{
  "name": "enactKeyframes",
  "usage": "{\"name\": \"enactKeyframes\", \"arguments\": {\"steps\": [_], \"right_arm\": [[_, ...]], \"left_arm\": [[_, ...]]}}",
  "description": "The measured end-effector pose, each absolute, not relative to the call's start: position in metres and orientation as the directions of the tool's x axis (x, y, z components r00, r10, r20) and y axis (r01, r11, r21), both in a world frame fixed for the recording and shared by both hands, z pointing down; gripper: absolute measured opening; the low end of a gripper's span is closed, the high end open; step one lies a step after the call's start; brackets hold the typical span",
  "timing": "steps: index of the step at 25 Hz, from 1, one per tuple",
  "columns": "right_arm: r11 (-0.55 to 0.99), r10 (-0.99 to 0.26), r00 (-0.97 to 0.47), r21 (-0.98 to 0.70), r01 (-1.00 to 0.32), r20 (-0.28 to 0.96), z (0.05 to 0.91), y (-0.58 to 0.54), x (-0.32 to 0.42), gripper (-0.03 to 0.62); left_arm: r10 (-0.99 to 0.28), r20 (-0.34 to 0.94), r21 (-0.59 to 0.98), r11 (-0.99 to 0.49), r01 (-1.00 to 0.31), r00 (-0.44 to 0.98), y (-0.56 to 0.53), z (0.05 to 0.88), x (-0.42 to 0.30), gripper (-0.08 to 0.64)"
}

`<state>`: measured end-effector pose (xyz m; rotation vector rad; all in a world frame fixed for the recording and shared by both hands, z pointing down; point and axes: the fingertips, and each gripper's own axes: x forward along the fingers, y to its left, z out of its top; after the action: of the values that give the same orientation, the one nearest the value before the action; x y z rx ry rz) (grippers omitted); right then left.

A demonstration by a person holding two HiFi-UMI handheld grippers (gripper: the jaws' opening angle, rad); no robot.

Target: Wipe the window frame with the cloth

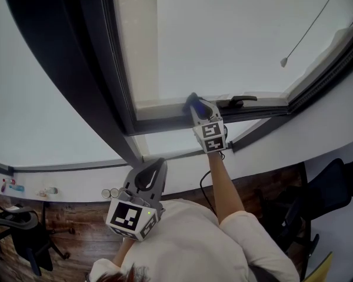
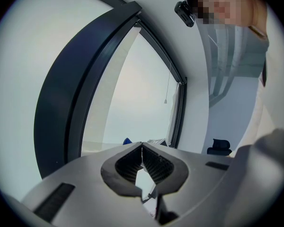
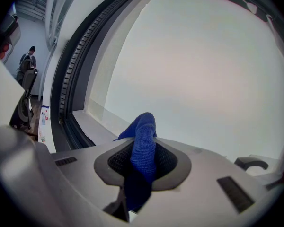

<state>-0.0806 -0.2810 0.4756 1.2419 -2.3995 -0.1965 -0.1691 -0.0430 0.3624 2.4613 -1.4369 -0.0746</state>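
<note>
A blue cloth [image 3: 143,145] is pinched between the jaws of my right gripper [image 1: 195,106], which is shut on it. The cloth [image 1: 192,101] touches the dark lower bar of the window frame [image 1: 165,122], just left of the black window handle [image 1: 242,101]. In the right gripper view the cloth's tip points at the pale sill [image 3: 97,129] inside the frame. My left gripper [image 1: 154,170] hangs lower, close to the person's chest, below the frame's corner. Its jaws are shut with nothing between them [image 2: 142,148]. The dark frame [image 2: 61,108] curves up on the left in the left gripper view.
A blind cord with a weight [image 1: 284,62] hangs before the pane. A white ledge [image 1: 65,181] carries small bottles [image 1: 110,192]. Black office chairs stand on the wooden floor at the left [image 1: 23,228] and right [image 1: 329,187]. A person [image 3: 27,60] stands far off.
</note>
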Motion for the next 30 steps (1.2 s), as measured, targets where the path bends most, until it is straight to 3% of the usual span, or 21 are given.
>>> {"name": "enactKeyframes", "arguments": {"steps": [20, 30], "right_arm": [[0.564, -0.821, -0.472, 0.337, -0.754, 0.32, 0.475, -0.294, -0.033, 0.074], [0.565, -0.821, -0.481, 0.318, -0.761, 0.309, 0.475, -0.296, -0.021, 0.074]], "left_arm": [[-0.835, 0.107, 0.28, -0.495, -0.823, 0.539, -0.055, 0.361, -0.135, 0.009], [-0.877, 0.127, 0.284, -0.416, -0.864, 0.464, -0.044, 0.364, -0.155, 0.009]]}}
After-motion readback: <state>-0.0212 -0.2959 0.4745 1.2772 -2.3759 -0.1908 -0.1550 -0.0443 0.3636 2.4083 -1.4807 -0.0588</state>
